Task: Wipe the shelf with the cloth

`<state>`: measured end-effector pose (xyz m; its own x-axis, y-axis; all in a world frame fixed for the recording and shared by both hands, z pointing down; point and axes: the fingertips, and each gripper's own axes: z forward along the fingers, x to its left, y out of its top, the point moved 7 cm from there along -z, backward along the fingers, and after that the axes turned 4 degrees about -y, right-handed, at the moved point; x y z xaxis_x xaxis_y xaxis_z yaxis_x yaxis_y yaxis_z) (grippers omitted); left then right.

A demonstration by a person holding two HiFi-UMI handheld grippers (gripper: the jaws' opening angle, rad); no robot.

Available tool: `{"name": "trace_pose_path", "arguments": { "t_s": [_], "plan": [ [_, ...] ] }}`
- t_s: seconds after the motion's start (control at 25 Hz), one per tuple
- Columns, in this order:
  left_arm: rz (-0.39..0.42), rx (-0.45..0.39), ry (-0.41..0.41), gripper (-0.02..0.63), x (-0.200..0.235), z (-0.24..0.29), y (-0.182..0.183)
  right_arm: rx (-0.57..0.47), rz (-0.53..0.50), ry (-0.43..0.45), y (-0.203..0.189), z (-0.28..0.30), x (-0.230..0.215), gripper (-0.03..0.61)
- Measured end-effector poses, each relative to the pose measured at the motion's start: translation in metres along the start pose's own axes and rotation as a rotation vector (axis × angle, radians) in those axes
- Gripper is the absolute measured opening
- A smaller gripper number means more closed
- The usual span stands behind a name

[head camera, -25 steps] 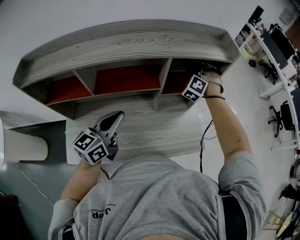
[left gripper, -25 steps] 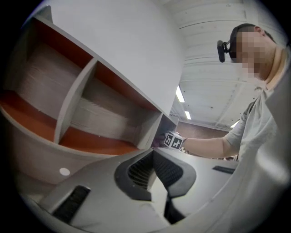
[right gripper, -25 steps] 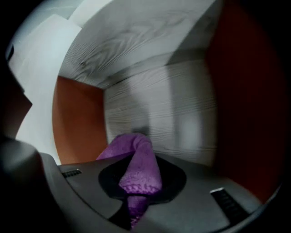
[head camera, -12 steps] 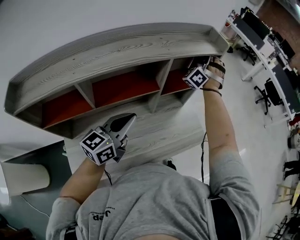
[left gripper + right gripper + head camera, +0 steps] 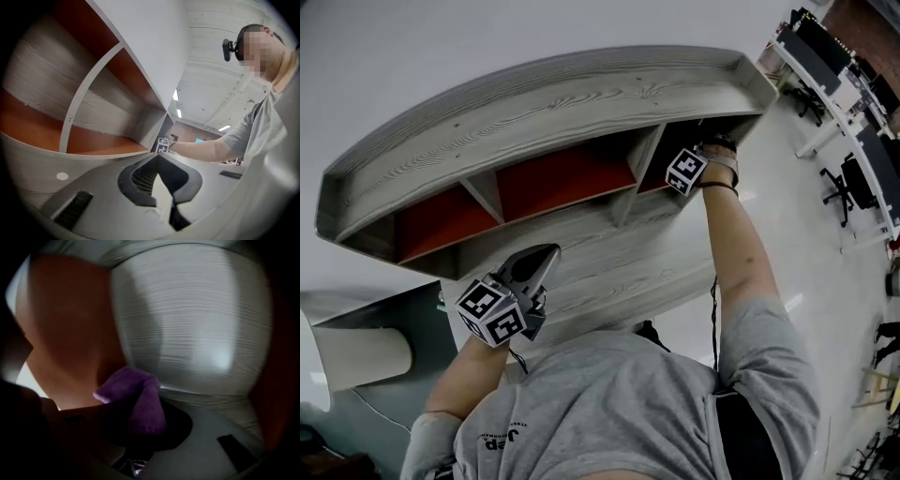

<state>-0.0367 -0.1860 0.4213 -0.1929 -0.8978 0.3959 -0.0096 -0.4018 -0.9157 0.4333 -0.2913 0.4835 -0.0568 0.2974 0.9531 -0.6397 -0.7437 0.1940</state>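
A grey wood-grain shelf unit (image 5: pixel 553 94) with orange-red backed compartments stands on a matching desk. My right gripper (image 5: pixel 140 425) is pushed into the rightmost compartment (image 5: pixel 703 141); only its marker cube (image 5: pixel 687 171) shows in the head view. It is shut on a purple cloth (image 5: pixel 140 399), which sits close to the compartment's grey side wall (image 5: pixel 197 329). My left gripper (image 5: pixel 546 257) hovers over the desk surface (image 5: pixel 619 262) in front of the shelf, jaws together with nothing between them. In the left gripper view its fingertips (image 5: pixel 161 161) point toward the compartments (image 5: pixel 93 122).
A pale cylinder (image 5: pixel 356 361) lies at the left beside a dark teal surface (image 5: pixel 394 319). Office desks and chairs (image 5: pixel 853 122) stand at the far right across the white floor. A black cable (image 5: pixel 712 319) hangs by the desk's right edge.
The right gripper has stayed inside the rightmost compartment with the cloth, shifting slightly. The left gripper has barely moved over the desk. The head view has shifted.
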Motion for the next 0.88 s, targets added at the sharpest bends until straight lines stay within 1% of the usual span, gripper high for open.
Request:
{"name": "trace_pose_path", "arguments": {
  "t_s": [0.08,0.12,0.24,0.32,0.36,0.4,0.52,0.6,0.68,0.8,0.88],
  "plan": [
    [-0.012,-0.001,0.008,0.017,0.0,0.001,0.001,0.007,-0.037,0.103,0.001,0.001,0.032,0.061],
    [-0.012,-0.001,0.007,0.017,0.0,0.002,0.002,0.013,-0.038,0.129,0.001,0.001,0.04,0.06],
    [-0.009,-0.006,0.002,0.017,0.0,0.007,0.005,0.019,-0.029,0.156,0.002,0.003,0.041,0.06],
    [-0.008,-0.011,-0.002,0.017,-0.001,0.009,0.006,-0.004,0.005,0.153,0.002,-0.003,0.034,0.061],
    [-0.008,-0.013,-0.007,0.017,-0.002,0.01,0.006,-0.031,0.037,0.123,-0.001,-0.011,0.024,0.061],
    [-0.007,-0.015,-0.014,0.017,-0.003,0.011,0.007,-0.066,0.071,0.07,-0.005,-0.022,0.011,0.061],
    [-0.011,-0.021,-0.031,0.017,-0.005,0.014,0.008,-0.167,0.187,-0.148,-0.032,-0.062,-0.044,0.061],
    [-0.01,-0.023,-0.047,0.017,-0.005,0.018,0.009,-0.202,0.245,-0.282,-0.056,-0.085,-0.08,0.061],
    [-0.013,-0.024,-0.061,0.017,-0.007,0.021,0.01,-0.204,0.265,-0.383,-0.08,-0.097,-0.105,0.061],
    [-0.006,-0.022,-0.085,0.017,-0.01,0.028,0.011,-0.196,0.236,-0.462,-0.093,-0.1,-0.116,0.063],
    [-0.011,-0.018,-0.093,0.017,-0.011,0.031,0.01,-0.185,0.214,-0.479,-0.09,-0.096,-0.114,0.063]
  ]
}}
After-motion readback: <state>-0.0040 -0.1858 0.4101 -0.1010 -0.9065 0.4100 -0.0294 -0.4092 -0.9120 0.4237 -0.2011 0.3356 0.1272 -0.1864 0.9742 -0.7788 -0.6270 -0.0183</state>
